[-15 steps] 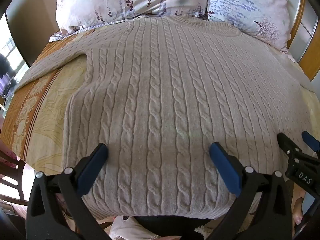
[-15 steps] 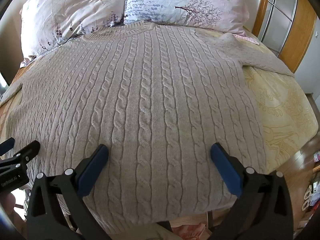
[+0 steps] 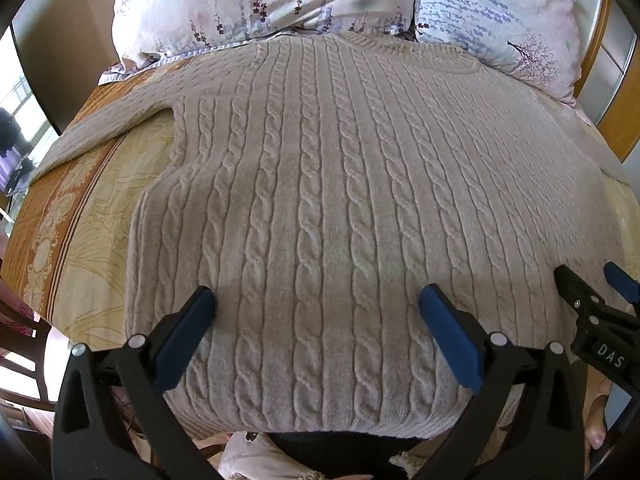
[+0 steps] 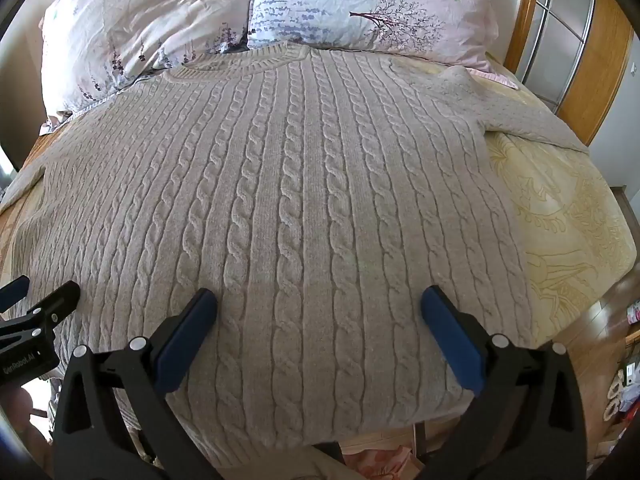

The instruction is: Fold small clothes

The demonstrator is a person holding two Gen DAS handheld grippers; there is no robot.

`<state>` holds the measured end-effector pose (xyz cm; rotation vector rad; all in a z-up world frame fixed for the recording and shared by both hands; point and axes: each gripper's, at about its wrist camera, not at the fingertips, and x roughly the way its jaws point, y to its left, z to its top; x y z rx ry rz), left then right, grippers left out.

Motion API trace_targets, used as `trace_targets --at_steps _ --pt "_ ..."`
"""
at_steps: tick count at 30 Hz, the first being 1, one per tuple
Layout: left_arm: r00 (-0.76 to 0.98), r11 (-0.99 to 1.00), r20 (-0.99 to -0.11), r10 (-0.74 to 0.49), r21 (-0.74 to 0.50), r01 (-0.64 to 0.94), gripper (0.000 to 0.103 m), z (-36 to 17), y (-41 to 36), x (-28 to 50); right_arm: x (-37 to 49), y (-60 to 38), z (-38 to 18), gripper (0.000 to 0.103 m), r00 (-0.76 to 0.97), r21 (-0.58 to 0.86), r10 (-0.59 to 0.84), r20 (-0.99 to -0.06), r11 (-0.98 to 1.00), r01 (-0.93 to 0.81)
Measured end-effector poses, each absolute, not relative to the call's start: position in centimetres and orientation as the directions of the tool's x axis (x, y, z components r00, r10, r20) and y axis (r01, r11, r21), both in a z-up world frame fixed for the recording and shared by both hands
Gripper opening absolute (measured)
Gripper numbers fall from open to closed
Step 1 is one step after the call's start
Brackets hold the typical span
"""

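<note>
A beige cable-knit sweater (image 3: 328, 184) lies flat on the bed, collar toward the pillows, hem at the near edge; it also shows in the right wrist view (image 4: 304, 200). Its left sleeve (image 3: 104, 124) runs out to the left, its right sleeve (image 4: 520, 108) to the right. My left gripper (image 3: 316, 300) is open and empty, hovering above the hem's left part. My right gripper (image 4: 318, 300) is open and empty above the hem's right part. Each gripper shows at the edge of the other's view, the right one (image 3: 592, 292) and the left one (image 4: 36, 296).
Two floral pillows (image 4: 360, 4) lie at the head of the bed. A yellow and orange patterned bedspread (image 3: 72, 232) covers the mattress. A wooden headboard and wardrobe (image 4: 592, 48) stand at the right. Floor clutter (image 4: 624, 380) lies beside the bed's right edge.
Both grippers have barely shifted; the left wrist view has moved slightly toward the pillows. The sweater lies as before.
</note>
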<state>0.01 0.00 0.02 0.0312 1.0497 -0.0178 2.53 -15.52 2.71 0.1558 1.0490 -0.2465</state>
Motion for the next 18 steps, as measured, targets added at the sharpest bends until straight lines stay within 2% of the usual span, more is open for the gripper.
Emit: trace_targets --at_steps 18 --pt "0.502 0.999 -0.865 0.004 0.019 0.026 0.101 0.26 0.15 -0.08 2.53 -15.57 2.73 0.102 0.474 0.010 -0.126 -0.872 0.961 0.275"
